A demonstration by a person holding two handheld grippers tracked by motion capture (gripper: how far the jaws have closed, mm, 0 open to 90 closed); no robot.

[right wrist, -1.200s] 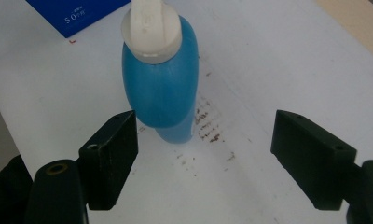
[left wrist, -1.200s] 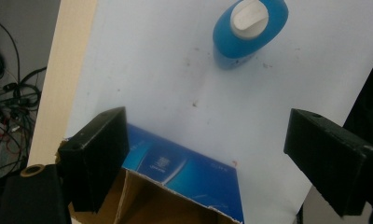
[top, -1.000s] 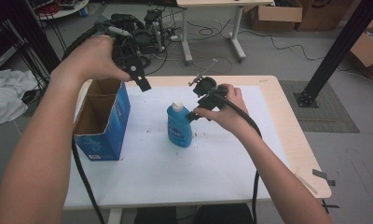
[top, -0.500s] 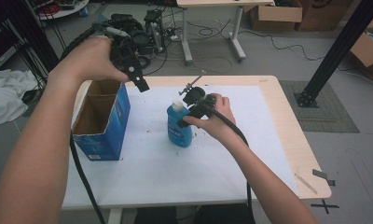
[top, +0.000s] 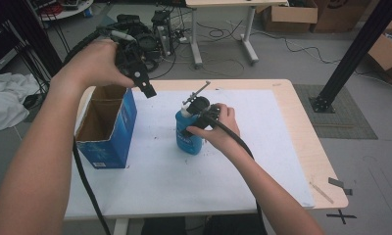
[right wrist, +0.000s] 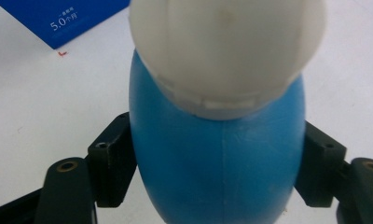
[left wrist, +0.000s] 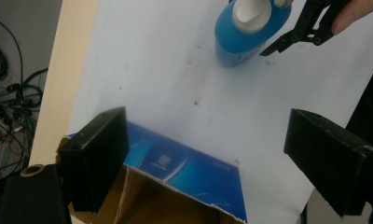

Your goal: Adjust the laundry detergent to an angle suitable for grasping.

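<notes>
A blue bottle [top: 189,137] with a white cap [right wrist: 226,51] stands upright on the white table top [top: 282,161]. My right gripper [top: 186,128] has come down over it from the right. Its jaws have just been closing, and in the right gripper view they lie against both sides of the bottle's body [right wrist: 217,154]. One right fingertip [left wrist: 274,47] shows beside the bottle [left wrist: 245,32] in the left gripper view. My left gripper [top: 144,88] hangs open and empty above the open blue cardboard box [top: 108,132], its jaws wide apart over the box's rim [left wrist: 175,186].
The box stands near the table's left edge, its top flaps open and its inside brown. Cables trail from both grippers over the table's near side. Beyond the table are a tangle of cables, another desk and cardboard boxes on the floor.
My right gripper has moved left and down from beside the bottle to around it, and its jaws have narrowed onto the body. The left gripper has stayed above the box.
</notes>
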